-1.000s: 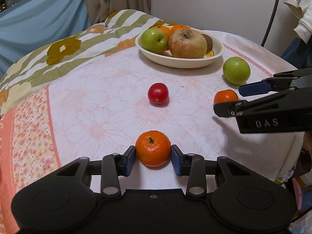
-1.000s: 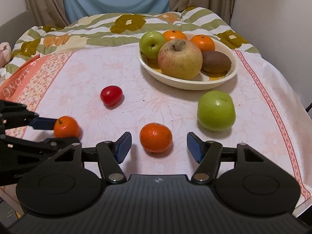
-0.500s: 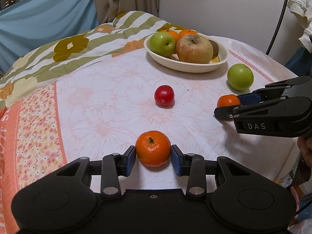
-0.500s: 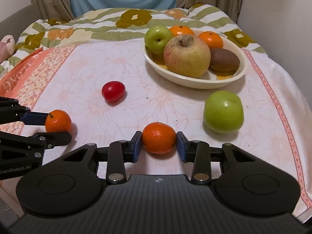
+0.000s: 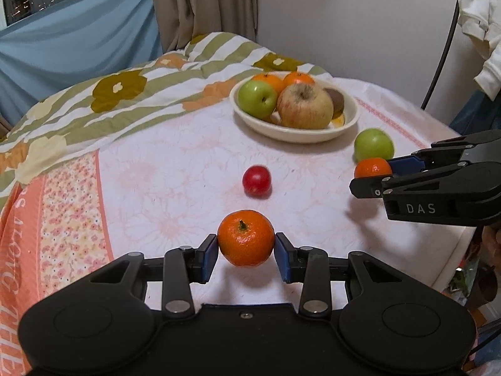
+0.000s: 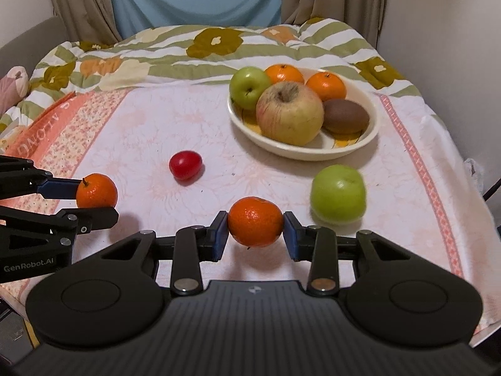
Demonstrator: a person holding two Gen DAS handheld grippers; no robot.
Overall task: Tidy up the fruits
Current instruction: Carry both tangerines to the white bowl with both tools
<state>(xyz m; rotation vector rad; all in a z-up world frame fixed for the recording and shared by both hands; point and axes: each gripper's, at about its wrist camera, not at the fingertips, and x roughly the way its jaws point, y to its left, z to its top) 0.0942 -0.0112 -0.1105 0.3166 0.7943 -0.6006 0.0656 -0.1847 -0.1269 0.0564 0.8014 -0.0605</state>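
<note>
Left hand-held gripper [image 5: 245, 255] near and low, blue pads [image 5: 209, 256] pressed to both sides of an orange mandarin [image 5: 245, 242]. Right hand-held gripper [image 6: 255, 236] likewise clamped on a second mandarin [image 6: 255, 225], fingers level, pointing toward the far side, raised off the surface.
</note>
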